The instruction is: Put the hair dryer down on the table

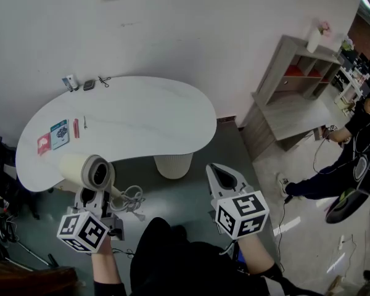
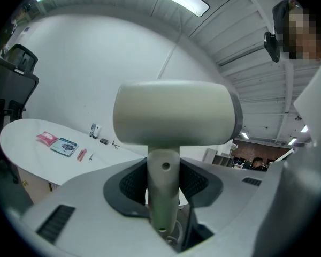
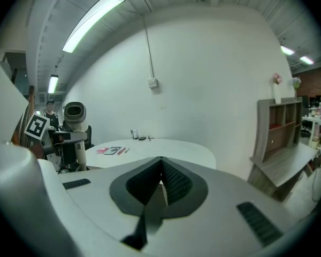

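**Dryer held in left gripper, not on table**

Head view
- The left gripper [image 1: 100, 200] is seen low at the left, with its jaws clamped on the handle of the dryer [image 1: 86, 170].
- The dryer is held upright. Its barrel lies level, and the open end is turned toward the camera.
- The barrel is seen against the near left edge of the white table [image 1: 142, 119]. The dryer is carried in the air and is not laid on the top.
- A pale cord [image 1: 131, 200] is looped just right of the handle.
- The right gripper [image 1: 219, 172] is held well apart to the right, over the floor, with its jaws pressed together and nothing in them.
- Two cards [image 1: 60, 133] and a red pen [image 1: 76, 127] are noted on the table's left part. Small items at the far edge are too small to tell.
- A shelf [image 1: 296, 88] stands by the wall at the right, and a person [image 1: 351, 147] is seen beyond it.

Left gripper view
- The handle [image 2: 163, 189] is pinched between the two dark pads. The barrel fills the middle of the frame, crosswise above the jaws.
- The table is seen beyond, low and to the left.

Right gripper view
- The jaws are met at the tips and hold nothing.
- The table [image 3: 166, 148] lies ahead. The dryer [image 3: 74, 113] is seen at the left, raised beside the table.
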